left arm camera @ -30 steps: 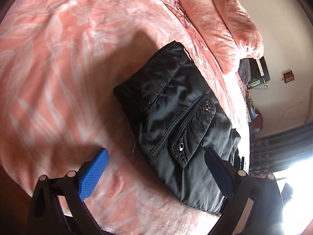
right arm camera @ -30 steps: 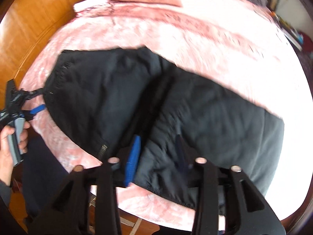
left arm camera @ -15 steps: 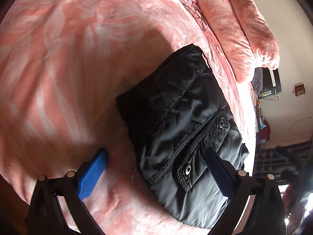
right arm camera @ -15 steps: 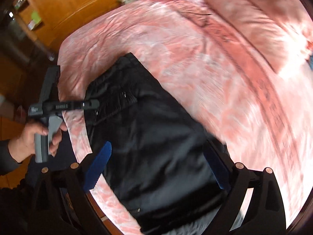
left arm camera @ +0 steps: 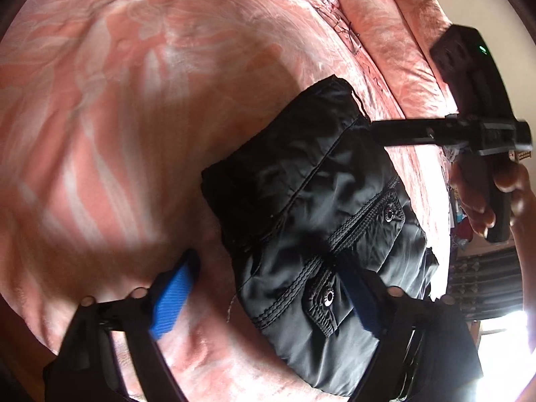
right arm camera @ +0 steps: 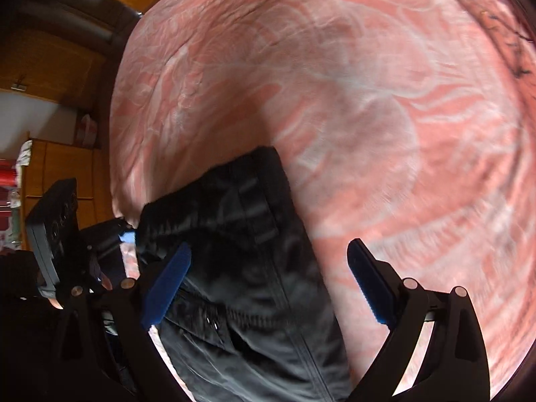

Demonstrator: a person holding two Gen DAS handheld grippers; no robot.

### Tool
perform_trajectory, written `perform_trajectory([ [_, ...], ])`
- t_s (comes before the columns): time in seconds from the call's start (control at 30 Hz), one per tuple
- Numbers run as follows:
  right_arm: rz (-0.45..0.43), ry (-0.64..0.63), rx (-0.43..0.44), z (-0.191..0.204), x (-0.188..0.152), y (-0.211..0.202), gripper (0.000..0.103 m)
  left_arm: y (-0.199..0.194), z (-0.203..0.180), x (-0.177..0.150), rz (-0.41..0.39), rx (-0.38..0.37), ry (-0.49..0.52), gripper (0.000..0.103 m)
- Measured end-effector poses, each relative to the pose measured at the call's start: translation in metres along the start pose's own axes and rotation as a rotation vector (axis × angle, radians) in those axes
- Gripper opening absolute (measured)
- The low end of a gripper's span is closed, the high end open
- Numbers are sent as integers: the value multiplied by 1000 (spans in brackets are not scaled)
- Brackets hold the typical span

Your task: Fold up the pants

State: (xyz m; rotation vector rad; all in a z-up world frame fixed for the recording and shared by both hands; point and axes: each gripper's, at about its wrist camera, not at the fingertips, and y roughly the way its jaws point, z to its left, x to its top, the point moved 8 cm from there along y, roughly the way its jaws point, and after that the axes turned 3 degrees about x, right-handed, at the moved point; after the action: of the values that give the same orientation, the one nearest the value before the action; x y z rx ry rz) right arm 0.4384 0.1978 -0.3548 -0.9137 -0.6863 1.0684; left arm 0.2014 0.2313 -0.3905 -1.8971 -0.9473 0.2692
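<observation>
Black pants (left arm camera: 318,201) lie folded into a compact stack on the pink bed cover (left arm camera: 134,100), pocket flaps with snaps facing up. My left gripper (left arm camera: 268,298) hovers over their near corner, its jaws closing. One blue pad is above the cover and the other above the cloth, and neither presses on it. My right gripper (right arm camera: 269,283) stands open above the other end of the pants (right arm camera: 241,268), nothing pinched. Each gripper shows in the other's view: the right gripper (left arm camera: 469,134) in a hand (left arm camera: 485,207), and the left gripper (right arm camera: 100,244) at the pants' left edge.
Pink pillows (left arm camera: 402,16) lie along the far side of the bed. Wooden furniture (right arm camera: 50,67) stands past the bed's edge on the left. Dark curtains and a bright window (left arm camera: 485,284) are beyond the pants.
The right gripper opened, let go of the pants and swung across the bed to their other end, rolling as it went. It now shows in the left wrist view. The left jaws have narrowed.
</observation>
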Motion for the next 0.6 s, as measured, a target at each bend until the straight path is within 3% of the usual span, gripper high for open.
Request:
perform_trajectory([
  [0.07,25,-19,31,0,7,10,94,0,3,2,6,-15,-15,63],
  [0.17,73,-40,61,0,12,25,96,1,6,4,20,-35,-41,63],
  [0.23,93,-60,75,1,13,32,99,3,5,5,27,-41,-37,70],
  [0.3,111,-70,98,2,15,34,101,4,1,7,22,-79,-48,88],
  [0.6,179,-87,149,5,23,35,101,4,-1,7,23,-114,-56,91],
])
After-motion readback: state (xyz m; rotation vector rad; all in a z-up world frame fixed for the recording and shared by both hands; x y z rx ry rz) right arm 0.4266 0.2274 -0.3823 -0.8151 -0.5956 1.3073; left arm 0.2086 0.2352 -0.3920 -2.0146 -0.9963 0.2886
